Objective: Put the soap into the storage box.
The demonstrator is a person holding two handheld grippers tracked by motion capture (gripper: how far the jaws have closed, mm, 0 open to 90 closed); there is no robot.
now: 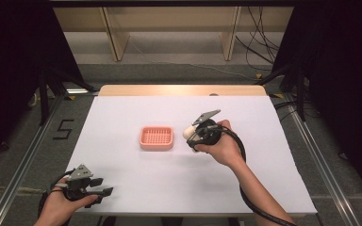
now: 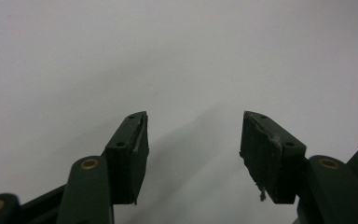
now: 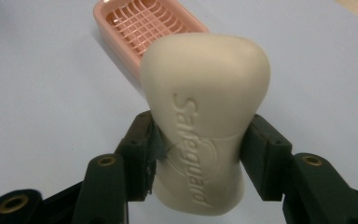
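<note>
While the left tool (image 1: 104,192) gapes empty, the right tool (image 3: 200,140) pinches a soap bar (image 3: 205,116) beside the pink tray (image 1: 156,138).

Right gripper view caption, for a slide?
Right gripper clamps a cream soap bar before a pink dish.

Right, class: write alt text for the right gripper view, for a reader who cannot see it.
A cream bar of soap stamped "Safeguard" is clamped between the two black jaws of the right gripper, close to the camera. Behind it, a pink slatted soap dish sits empty on the white table.
</note>
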